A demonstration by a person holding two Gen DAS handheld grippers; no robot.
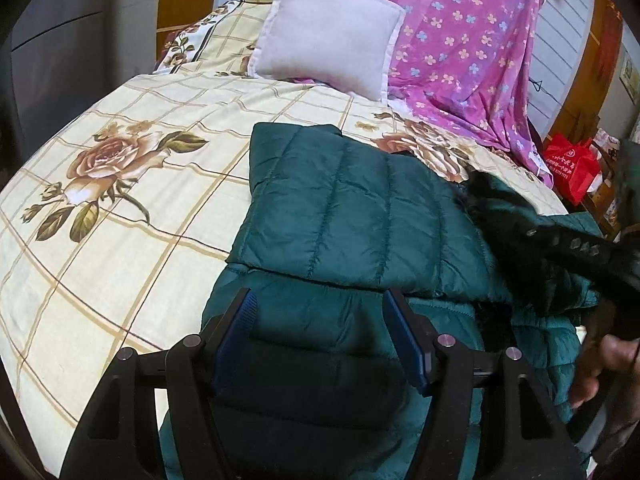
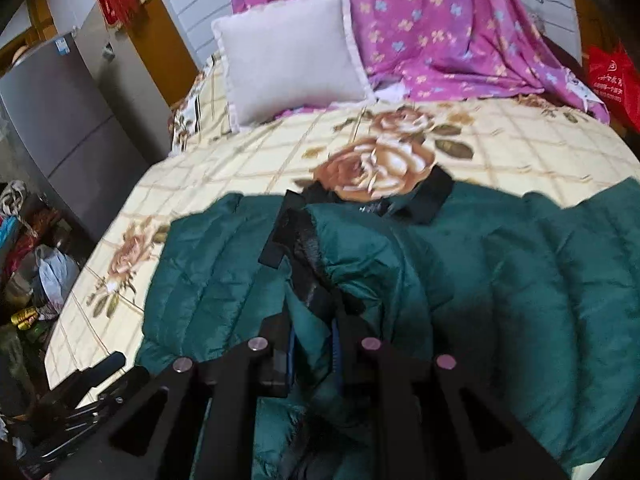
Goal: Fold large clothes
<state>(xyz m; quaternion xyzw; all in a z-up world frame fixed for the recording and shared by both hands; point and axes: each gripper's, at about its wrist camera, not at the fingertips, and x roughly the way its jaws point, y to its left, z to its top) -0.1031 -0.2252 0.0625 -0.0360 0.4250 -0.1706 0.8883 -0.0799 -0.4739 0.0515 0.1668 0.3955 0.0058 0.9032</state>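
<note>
A dark green quilted jacket [image 1: 344,216] lies on the flowered bedsheet [image 1: 120,240] and fills the lower middle and lower right of both views. One padded panel is already laid over the body of the jacket; in the left wrist view its edge crosses the middle of the frame.

The left gripper [image 1: 320,344] stands wide open at the bottom centre, just above the jacket, and it holds nothing. The right gripper [image 2: 312,352], at the bottom centre of its own view, is closed to a narrow gap with a bunch of green cloth between its blue pads [image 2: 335,350], beside the black lining strip [image 2: 296,248].

I judge that the step in hand is to bring the gripped part over the body. To do it well, the right gripper should lift the cloth only a little and carry it flat across, so the slippery padding does not bunch. The left gripper can press the folded panel near its edge, so it stays in place. The white pillow [image 1: 324,32] and the purple sheet [image 1: 460,40], in the upper part of the frame, are well apart from the work.
</note>
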